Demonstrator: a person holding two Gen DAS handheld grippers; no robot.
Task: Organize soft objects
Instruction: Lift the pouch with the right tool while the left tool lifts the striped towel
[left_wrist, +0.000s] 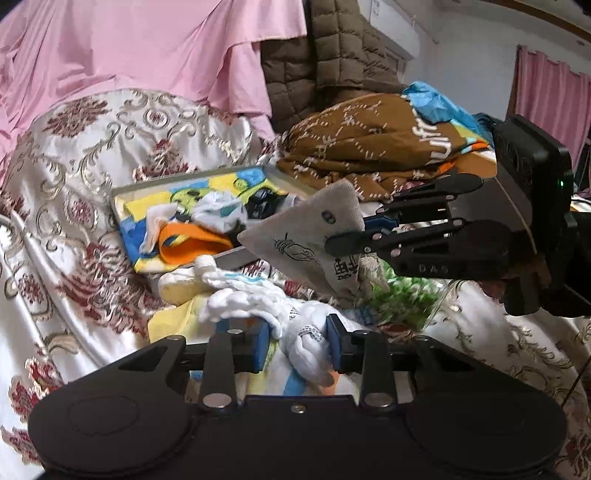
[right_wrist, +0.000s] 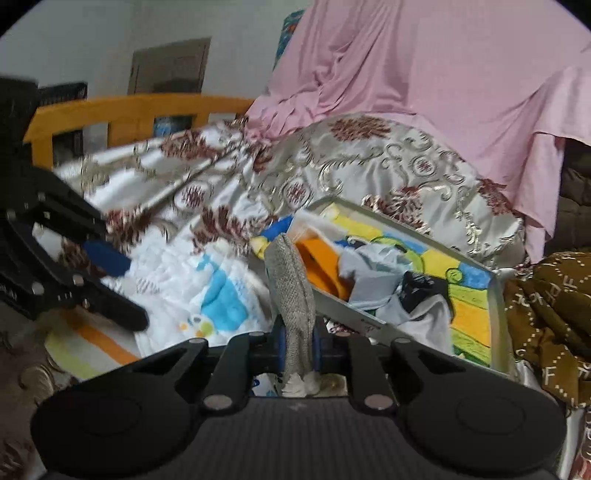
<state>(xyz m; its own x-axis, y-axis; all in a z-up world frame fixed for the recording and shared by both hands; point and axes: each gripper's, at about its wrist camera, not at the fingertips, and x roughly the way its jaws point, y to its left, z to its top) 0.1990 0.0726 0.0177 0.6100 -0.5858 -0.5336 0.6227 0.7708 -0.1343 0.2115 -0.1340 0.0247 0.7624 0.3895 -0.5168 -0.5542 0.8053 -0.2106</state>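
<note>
**Pinching two soft pieces above the patterned bedspread**

Looking along our left gripper (left_wrist: 297, 341), we see its blue pads closed on a white knitted piece (left_wrist: 258, 306), chunky and rope-like in texture, with a small dark printed mark near the pinched part. It bunches up between the jaws and trails away to the upper left over a yellow, blue and white quilted cloth (right_wrist: 207, 291) lying on the bedspread (left_wrist: 74, 192).

Our right gripper (right_wrist: 298, 345) has its jaws drawn in tight on a grey woven pouch (right_wrist: 290, 280). From the right wrist view the pouch stands up edge-on between the pads, coarse in weave, with a bit of white stuffing or cloth showing at its lower end. From the left wrist view the same pouch (left_wrist: 306, 232) shows its flat face: roughly triangular, pale grey, with black line drawings and a few printed characters. It is held clear of the bedding, just in front of the tray.

Behind the pouch sits a shallow grey tray (left_wrist: 177, 184), tilted on the bedspread, lined with a bright yellow, blue and green cartoon cloth and holding an orange piece (left_wrist: 192, 245), a pale blue-white crumpled item (left_wrist: 218, 214) and something black (left_wrist: 264, 201). To the right of the tray lies a heap of brown patterned fabric (left_wrist: 369, 147). A pink sheet (left_wrist: 147, 48) drapes over the back, and a brown quilted jacket (left_wrist: 332, 55) hangs beside it.
</note>
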